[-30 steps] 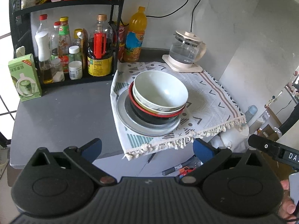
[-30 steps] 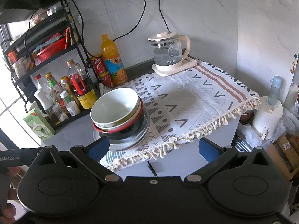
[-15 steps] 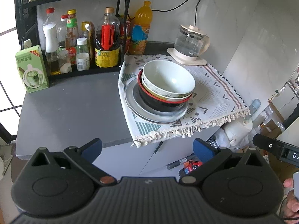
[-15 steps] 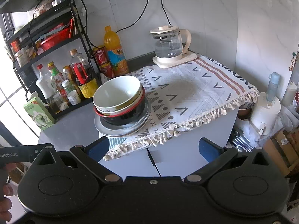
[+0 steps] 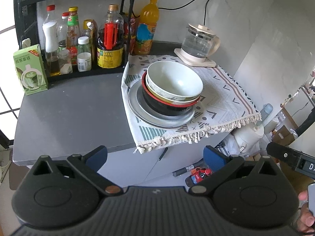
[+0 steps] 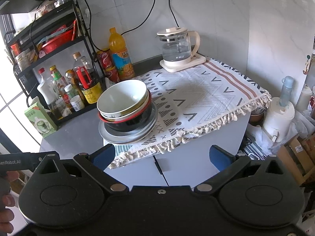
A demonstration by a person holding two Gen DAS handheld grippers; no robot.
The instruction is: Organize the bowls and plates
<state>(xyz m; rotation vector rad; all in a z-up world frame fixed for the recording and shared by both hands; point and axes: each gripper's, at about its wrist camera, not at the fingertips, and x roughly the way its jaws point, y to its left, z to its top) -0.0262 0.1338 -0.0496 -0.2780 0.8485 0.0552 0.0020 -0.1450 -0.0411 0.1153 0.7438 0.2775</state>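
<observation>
Left gripper (image 5: pixel 155 156) and right gripper (image 6: pixel 162 156) — both spread, empty.

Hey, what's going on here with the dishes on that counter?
A person holds a pair of tongs in each hand, both open and empty, back from the counter. The left tongs and right tongs point at a stack on the cloth: a white bowl nested in other bowls, including a black one, on a grey plate. Nothing is being gripped.
</observation>
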